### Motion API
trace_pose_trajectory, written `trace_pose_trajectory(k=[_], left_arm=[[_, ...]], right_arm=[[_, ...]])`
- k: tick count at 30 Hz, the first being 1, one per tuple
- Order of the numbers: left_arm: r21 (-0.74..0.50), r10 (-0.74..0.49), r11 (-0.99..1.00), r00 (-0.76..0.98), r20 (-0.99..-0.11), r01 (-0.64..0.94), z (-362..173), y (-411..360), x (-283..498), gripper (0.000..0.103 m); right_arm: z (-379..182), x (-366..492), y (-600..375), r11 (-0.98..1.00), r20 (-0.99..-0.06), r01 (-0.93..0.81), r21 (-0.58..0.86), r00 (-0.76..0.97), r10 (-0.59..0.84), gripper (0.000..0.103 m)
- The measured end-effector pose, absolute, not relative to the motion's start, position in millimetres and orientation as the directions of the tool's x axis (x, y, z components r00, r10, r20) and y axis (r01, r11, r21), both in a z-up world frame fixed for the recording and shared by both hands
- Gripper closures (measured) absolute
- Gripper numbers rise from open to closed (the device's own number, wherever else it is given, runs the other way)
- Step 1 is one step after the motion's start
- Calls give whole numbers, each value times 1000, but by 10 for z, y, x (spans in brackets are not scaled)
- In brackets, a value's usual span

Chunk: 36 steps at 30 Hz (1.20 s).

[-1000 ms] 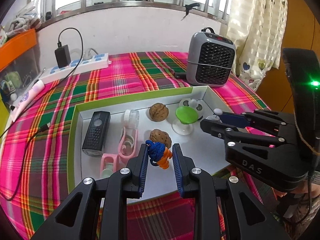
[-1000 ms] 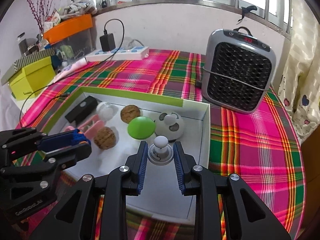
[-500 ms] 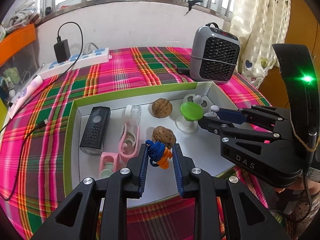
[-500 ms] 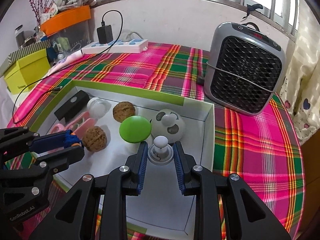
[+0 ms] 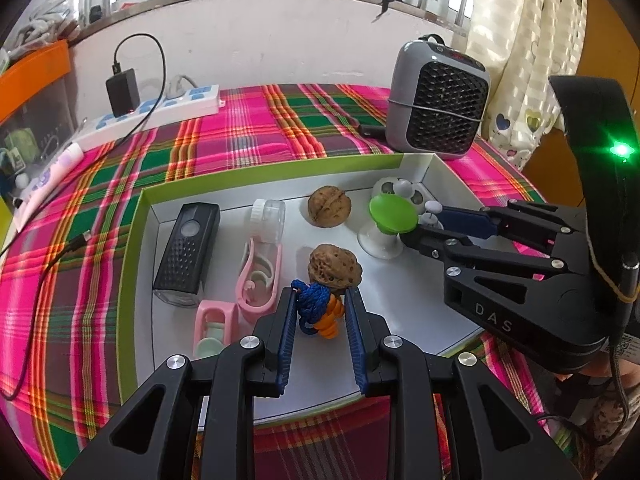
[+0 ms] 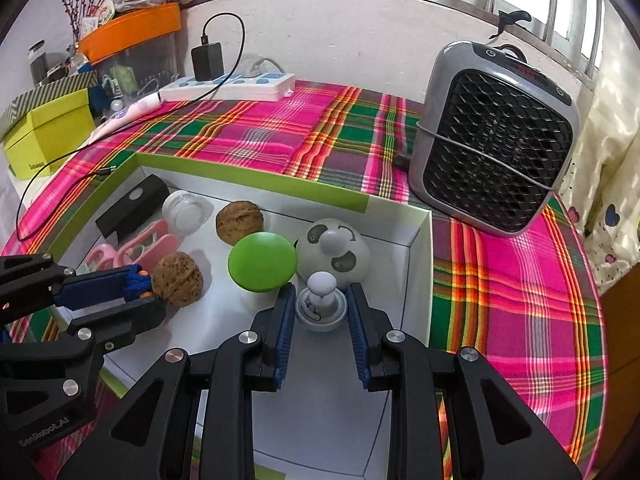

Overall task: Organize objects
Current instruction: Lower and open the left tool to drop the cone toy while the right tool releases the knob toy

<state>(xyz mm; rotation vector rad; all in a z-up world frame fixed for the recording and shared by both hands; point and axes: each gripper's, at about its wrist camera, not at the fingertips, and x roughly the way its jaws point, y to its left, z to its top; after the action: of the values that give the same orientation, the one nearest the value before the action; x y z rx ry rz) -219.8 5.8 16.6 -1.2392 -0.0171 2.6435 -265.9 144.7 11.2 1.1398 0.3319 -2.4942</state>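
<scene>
A white box point(image 5: 400, 364) with a green rim lies on the plaid cloth. My left gripper point(image 5: 320, 314) is shut on a small blue and orange knotted toy point(image 5: 318, 310), just in front of a walnut point(image 5: 335, 267). Over the box's right part my right gripper point(image 6: 321, 306) is shut on a small grey knob on a round base point(image 6: 321, 304). Behind the knob sit a green suction cup point(image 6: 262, 261) and a white panda-face ball point(image 6: 334, 250). A second walnut point(image 6: 239, 222), a black device point(image 5: 188, 254), a clear bottle point(image 5: 269, 216) and pink clips point(image 5: 258, 276) also lie in the box.
A grey heater point(image 6: 496, 140) stands at the back right, close to the box's far corner. A power strip point(image 6: 228, 84) with a charger and cables lies along the back wall. A yellow-green box point(image 6: 44, 132) and an orange-lidded bin point(image 6: 132, 28) stand at the far left.
Both views have shifted slightly: the box and heater sit a little nearer and lower in frame. Each gripper keeps hold of its object.
</scene>
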Motion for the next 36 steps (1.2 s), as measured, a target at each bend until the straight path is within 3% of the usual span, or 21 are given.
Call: trace_pose_trajectory(k=[26,36], left_arm=[[-103,198,-977,-619,-760,-185,157,45,-2214,80],[-102,189,-979,-616,-765,-175,150,33,-2227,75]], right_arm=[[106,-2665,1450,-903,-760,425,-57,-605,-237,76],[108,-2671,1448,-902,-762,430,-48,-600,-245,75]])
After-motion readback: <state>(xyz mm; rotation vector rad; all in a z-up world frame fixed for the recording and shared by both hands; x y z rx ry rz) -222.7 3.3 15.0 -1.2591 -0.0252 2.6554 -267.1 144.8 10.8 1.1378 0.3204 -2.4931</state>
